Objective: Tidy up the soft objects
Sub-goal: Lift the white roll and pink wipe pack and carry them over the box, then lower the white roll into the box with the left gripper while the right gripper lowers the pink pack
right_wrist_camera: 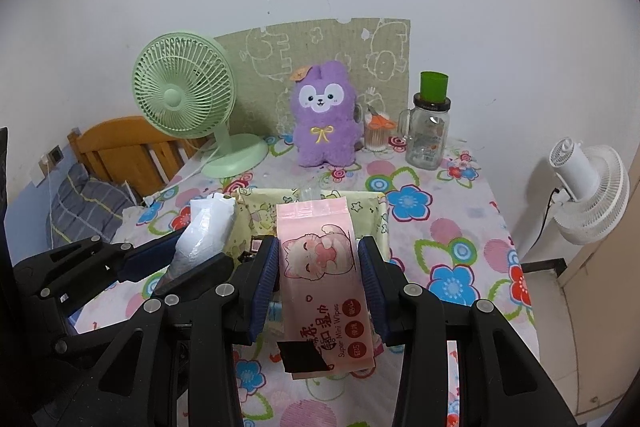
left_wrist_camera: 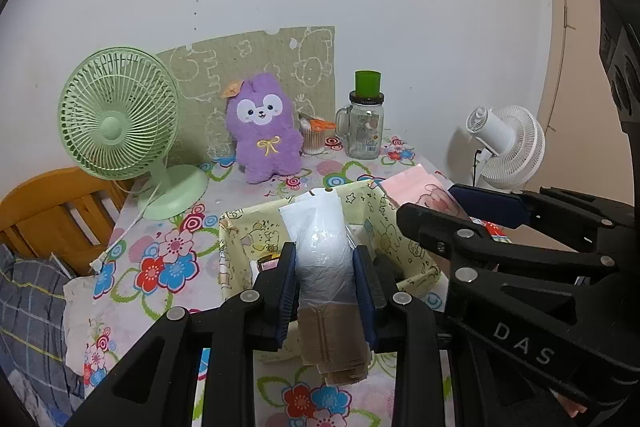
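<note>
My left gripper [left_wrist_camera: 325, 267] is shut on a clear plastic-wrapped pack [left_wrist_camera: 320, 247] with brown paper at its near end, held over the near rim of a pale yellow fabric basket [left_wrist_camera: 240, 231]. In the right wrist view the same pack [right_wrist_camera: 208, 231] shows at the left. My right gripper [right_wrist_camera: 318, 259] is shut on a pink pack of wet wipes [right_wrist_camera: 320, 267] with a cat print, held just before the basket [right_wrist_camera: 368, 203]. The pink pack [left_wrist_camera: 416, 189] and right gripper also show at the right of the left wrist view. A purple plush toy [right_wrist_camera: 324, 119] stands at the back of the table.
A floral tablecloth [right_wrist_camera: 440, 227] covers the table. At the back stand a green fan [right_wrist_camera: 184, 95], a glass jar with a green cup on top [right_wrist_camera: 428, 131], and a cup of cotton swabs with orange scissors [right_wrist_camera: 378, 135]. A white fan [right_wrist_camera: 588, 187] is right of the table; a wooden bed frame [right_wrist_camera: 116, 147] left.
</note>
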